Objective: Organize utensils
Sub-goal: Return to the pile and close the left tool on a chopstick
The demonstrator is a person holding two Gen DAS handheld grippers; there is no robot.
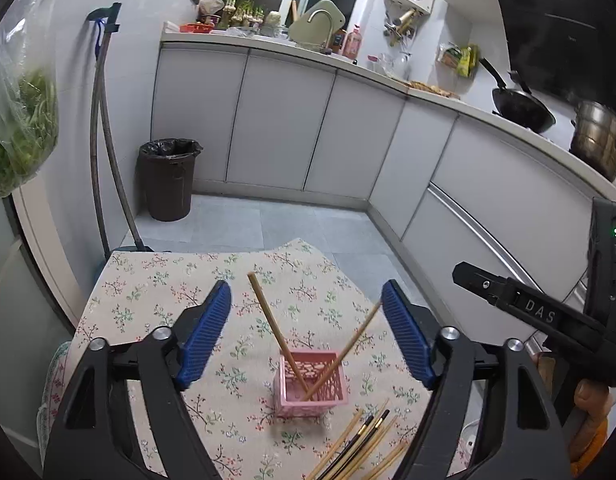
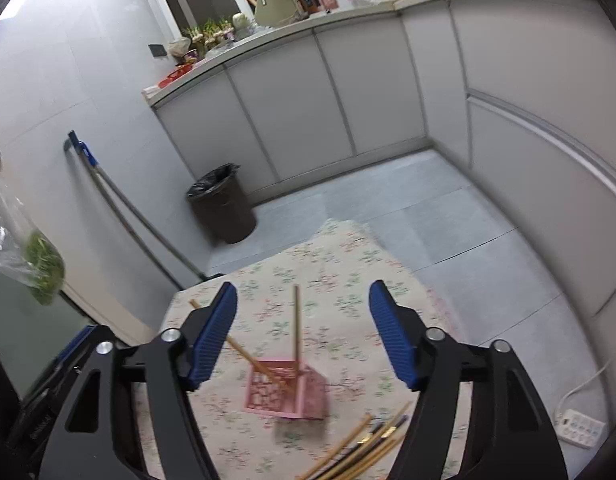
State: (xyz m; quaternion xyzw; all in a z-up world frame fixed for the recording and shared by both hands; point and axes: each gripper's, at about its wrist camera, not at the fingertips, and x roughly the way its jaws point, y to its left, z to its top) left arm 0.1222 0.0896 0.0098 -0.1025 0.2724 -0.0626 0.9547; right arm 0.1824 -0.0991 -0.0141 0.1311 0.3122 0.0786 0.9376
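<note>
Floral cloth on the table [image 1: 148, 280] carries your pink basket [image 1: 308, 390] with two chopsticks [image 1: 274, 330] leaning inside; most of the job remains, since the loose chopstick pile [image 1: 362, 446] lies just beside it. Your left gripper [image 1: 306, 330] and right gripper [image 2: 302, 332] are both spread apart, holding nothing.

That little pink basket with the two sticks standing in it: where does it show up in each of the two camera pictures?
Left wrist view: the pink basket sits low, just right of centre, between the open left gripper fingers.
Right wrist view: the basket sits low, just left of centre, between the open right gripper fingers.
Shared landmark: the dark trash bin by the cabinets.
</note>
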